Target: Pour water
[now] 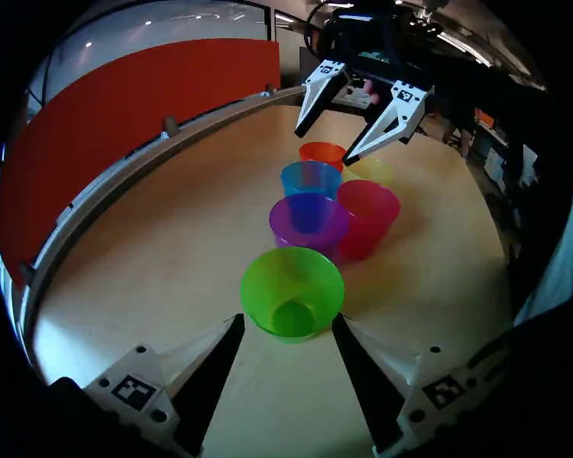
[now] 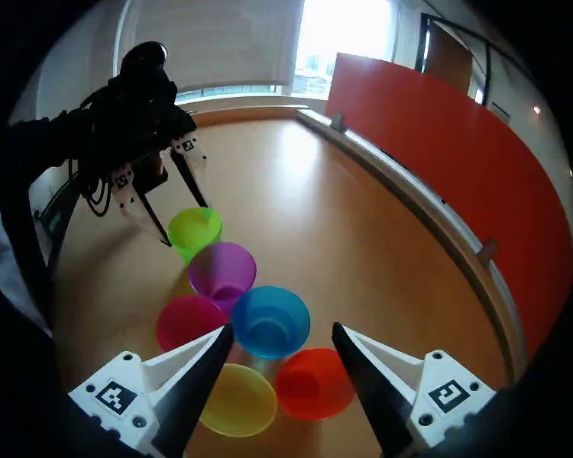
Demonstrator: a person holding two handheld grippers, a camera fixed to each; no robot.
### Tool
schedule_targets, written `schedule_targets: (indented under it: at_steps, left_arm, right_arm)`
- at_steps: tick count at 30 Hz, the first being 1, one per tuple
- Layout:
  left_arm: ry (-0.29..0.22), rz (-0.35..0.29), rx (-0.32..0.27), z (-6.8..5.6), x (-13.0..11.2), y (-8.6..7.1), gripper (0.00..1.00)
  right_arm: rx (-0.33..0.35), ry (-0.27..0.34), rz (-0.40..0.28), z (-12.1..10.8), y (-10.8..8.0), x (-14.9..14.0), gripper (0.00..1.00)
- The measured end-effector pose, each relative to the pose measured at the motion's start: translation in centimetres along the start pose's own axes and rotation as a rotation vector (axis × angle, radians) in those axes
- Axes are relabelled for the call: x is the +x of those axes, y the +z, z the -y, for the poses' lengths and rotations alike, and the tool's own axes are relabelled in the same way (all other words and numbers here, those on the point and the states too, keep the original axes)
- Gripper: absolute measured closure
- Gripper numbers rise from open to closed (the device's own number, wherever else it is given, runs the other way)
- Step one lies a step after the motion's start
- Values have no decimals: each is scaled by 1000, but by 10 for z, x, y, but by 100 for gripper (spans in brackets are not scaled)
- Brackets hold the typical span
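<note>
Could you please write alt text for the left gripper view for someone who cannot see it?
The open left gripper straddles a green cup on a wooden table. Behind it cluster a purple cup, blue cup, pink cup, orange cup and yellow cup, with the right gripper hovering open above the farthest two. A red partition borders the table at left.

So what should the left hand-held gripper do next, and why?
Probably close the left hand-held gripper on the green cup. Its open fingertips flank the cup's sides, and nothing is gripped yet. The right hand-held gripper hangs open over the orange cup's end of the row, holding nothing.
</note>
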State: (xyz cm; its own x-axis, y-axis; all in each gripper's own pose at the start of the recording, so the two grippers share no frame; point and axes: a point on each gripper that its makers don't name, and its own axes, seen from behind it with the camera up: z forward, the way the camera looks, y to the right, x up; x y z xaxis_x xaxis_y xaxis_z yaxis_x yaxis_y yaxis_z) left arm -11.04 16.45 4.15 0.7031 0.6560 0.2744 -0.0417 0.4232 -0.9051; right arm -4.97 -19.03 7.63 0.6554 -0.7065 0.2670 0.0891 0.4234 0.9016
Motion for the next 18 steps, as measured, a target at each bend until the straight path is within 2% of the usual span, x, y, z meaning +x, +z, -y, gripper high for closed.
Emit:
schedule_targets:
  at_steps: [18]
  left_arm:
    - [-1,-15,-2,2,2,8,15]
  right_arm:
    - [7,-7,19,-2,6,-8,0]
